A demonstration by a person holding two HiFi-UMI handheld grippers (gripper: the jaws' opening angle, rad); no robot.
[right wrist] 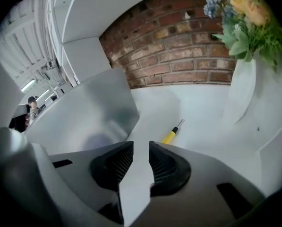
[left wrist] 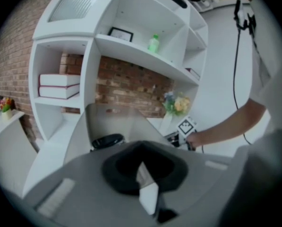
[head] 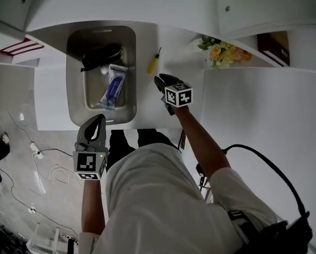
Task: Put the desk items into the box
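A grey open box (head: pixel 74 89) stands on the white desk; inside lie a black case (head: pixel 101 56) and a blue-and-white tube (head: pixel 112 87). To the right of the box a small yellow screwdriver (head: pixel 154 63) lies on the desk. My right gripper (head: pixel 161 82) hovers just below the screwdriver, jaws open and empty. In the right gripper view the screwdriver (right wrist: pixel 171 134) lies just ahead of the right gripper (right wrist: pixel 141 148). My left gripper (head: pixel 98 119) sits at the box's near rim, shut and empty. The left gripper (left wrist: pixel 141 148) faces the box (left wrist: pixel 113 119) and the black case (left wrist: pixel 107 140).
A vase of yellow flowers (head: pixel 223 51) stands at the desk's back right, close to the screwdriver, and shows as a white vase (right wrist: pixel 241 91) in the right gripper view. White shelves with books (left wrist: pixel 58 85) rise behind the desk. Cables (head: pixel 46 168) lie on the floor at left.
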